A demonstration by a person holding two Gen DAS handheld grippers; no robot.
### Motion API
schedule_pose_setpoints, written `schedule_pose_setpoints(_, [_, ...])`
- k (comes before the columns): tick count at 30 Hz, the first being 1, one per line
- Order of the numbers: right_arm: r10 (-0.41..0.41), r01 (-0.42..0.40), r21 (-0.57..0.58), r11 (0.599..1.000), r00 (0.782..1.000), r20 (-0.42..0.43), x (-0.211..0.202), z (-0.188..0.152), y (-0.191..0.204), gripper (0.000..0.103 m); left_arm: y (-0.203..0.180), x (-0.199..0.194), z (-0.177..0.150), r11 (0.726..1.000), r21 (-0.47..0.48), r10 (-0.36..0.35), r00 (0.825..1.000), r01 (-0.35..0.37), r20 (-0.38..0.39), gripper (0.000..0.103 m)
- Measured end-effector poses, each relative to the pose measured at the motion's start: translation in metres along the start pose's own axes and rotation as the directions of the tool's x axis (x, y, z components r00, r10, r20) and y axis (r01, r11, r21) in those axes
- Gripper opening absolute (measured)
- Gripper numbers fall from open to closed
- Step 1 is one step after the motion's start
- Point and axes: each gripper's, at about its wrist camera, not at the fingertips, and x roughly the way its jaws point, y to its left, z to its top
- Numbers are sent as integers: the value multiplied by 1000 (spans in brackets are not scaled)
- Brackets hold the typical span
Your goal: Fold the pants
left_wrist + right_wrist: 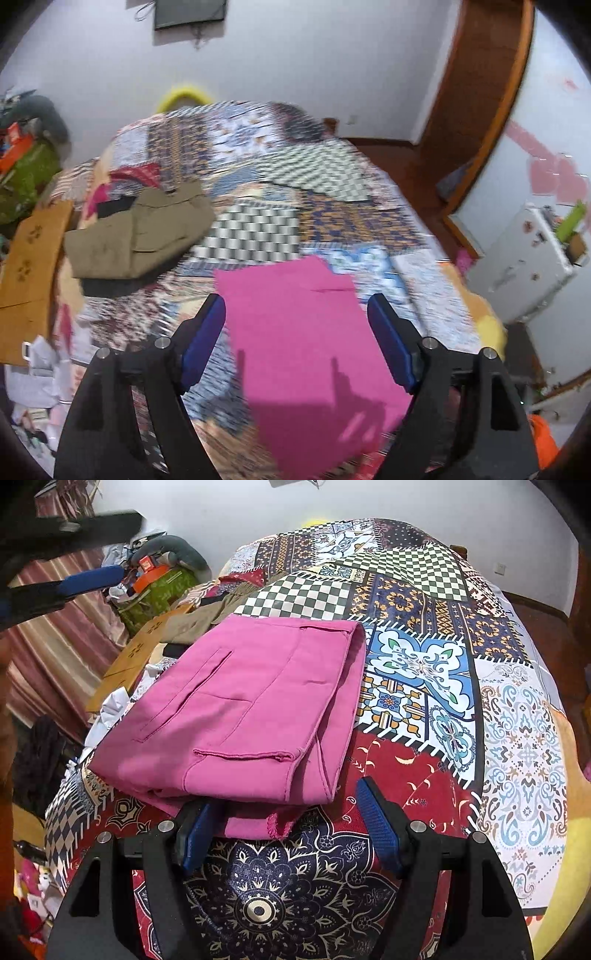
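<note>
The right claw [290,823] is spread wide and holds nothing, just beside the near edge of the pink pants [240,709]. The pants lie on the bed [517,738] as a compact folded packet, so the folding seems almost finished. The left claw [297,332] hovers above, also spread and empty. Farther away lie olive pants [140,236], already folded.

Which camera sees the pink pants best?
The right wrist view: the pink pants are sharp and folded, showing pocket seams and layered edges. The left wrist view shows them blurred, flat and partly shadowed, between the open left gripper.
</note>
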Motion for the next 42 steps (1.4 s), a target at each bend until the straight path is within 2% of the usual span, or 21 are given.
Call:
schedule_pose_setpoints(3, [2,-2,6,1000,1000,-2,-2,-1,0,70,20,30,15,999,4,53,998,-52,-46,79])
schedule_pose_setpoints(7, [7,-7,17,1000,1000,1,-6,-2,-1,70,45,83,27,992,3,128,982,-129,-140,79])
schedule_pose_setpoints(10, [-9,8,26,1000,1000,6,-6,-3,-4,70,55,124,29,983,9,179,961,-181,-212,79])
schedule_pose_setpoints(13, [-17,17,48,999,1000,5,-6,-3,-10,70,61,161,25,979,13,199,938,-204,-283,79])
schedule_pose_setpoints(15, [-27,27,58,998,1000,2,-6,-1,-14,70,64,185,17,969,61,245,912,-239,-330,80])
schedule_pose_setpoints(16, [-30,30,60,998,1000,1,-7,-1,-14,70,64,195,11,958,110,288,896,-266,-338,85])
schedule_pose_setpoints(17, [-36,36,64,997,999,-1,-7,-1,-16,70,63,199,6,945,149,326,888,-292,-325,95])
schedule_pose_setpoints(19, [-45,46,67,997,999,-5,-8,-1,-17,70,63,195,-5,924,193,372,893,-330,-253,100])
schedule_pose_setpoints(23, [-75,76,65,995,997,-12,-13,-1,-21,70,75,176,-14,930,171,361,894,-324,-264,100])
schedule_pose_setpoints(30, [-155,155,52,987,988,-4,-28,-4,-26,70,92,118,-49,931,186,354,902,-314,-248,100])
schedule_pose_setpoints(35, [-173,169,97,981,984,43,-46,-5,-34,70,107,79,-75,949,121,313,909,-290,-276,100])
schedule_pose_setpoints(39, [-145,131,147,980,986,84,-56,-1,-33,70,117,49,-102,970,43,242,923,-240,-301,100])
schedule_pose_setpoints(42, [-128,114,137,984,987,101,-57,1,-22,70,111,30,-124,977,25,211,934,-213,-288,100])
